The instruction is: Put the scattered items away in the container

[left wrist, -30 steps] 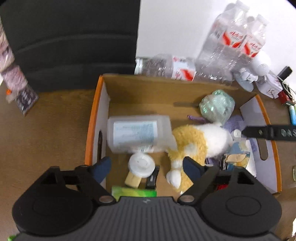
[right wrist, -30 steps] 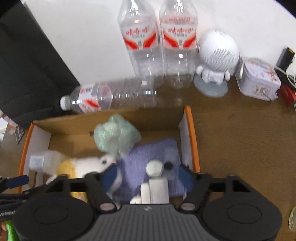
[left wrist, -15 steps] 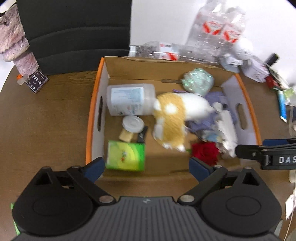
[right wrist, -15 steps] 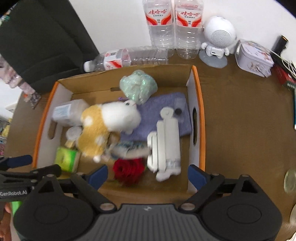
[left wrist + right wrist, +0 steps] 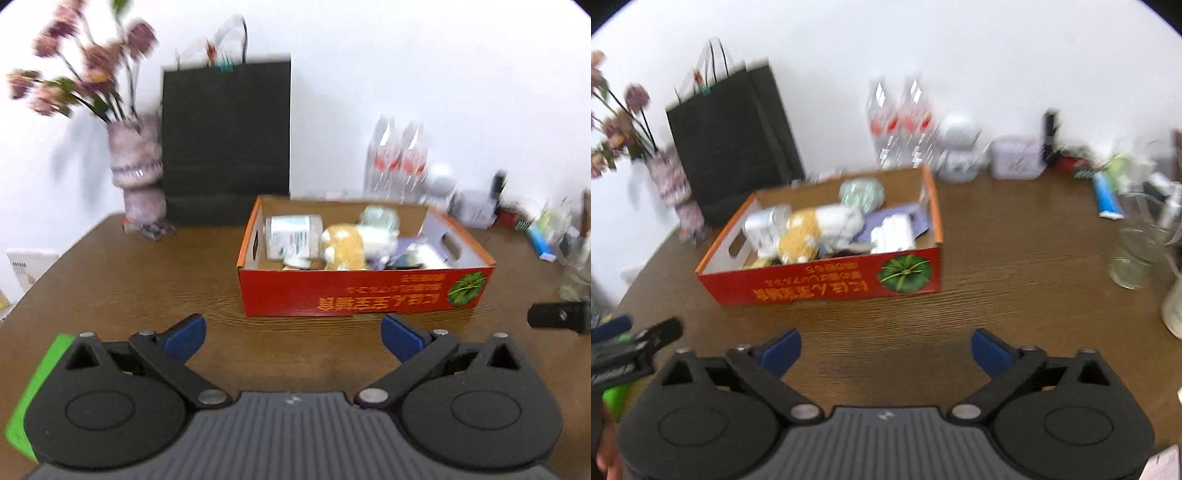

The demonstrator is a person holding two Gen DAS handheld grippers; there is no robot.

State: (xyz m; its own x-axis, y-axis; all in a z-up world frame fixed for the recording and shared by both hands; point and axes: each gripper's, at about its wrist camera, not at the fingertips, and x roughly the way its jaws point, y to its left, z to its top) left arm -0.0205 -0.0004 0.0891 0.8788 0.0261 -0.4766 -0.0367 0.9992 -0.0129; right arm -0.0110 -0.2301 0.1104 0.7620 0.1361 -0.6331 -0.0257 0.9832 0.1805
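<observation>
The red cardboard box with orange rim (image 5: 365, 291), holding a yellow-and-white plush toy (image 5: 341, 245), sits ahead on the brown wooden desk (image 5: 110, 280), long side facing both hand-held grippers. The left hand-held gripper (image 5: 291, 332) and right hand-held gripper (image 5: 886, 349) are opening, nothing between them; through the blur, neither seems nearer.

Ahead of the tool stood one red cardboard box (image 5: 365, 295) holding one plush toy (image 5: 341, 242) and one clear jar (image 5: 291, 236). Beyond it were two upright water bottles (image 5: 901, 125), one black paper bag (image 5: 225, 147) and one flower vase (image 5: 138, 173).
</observation>
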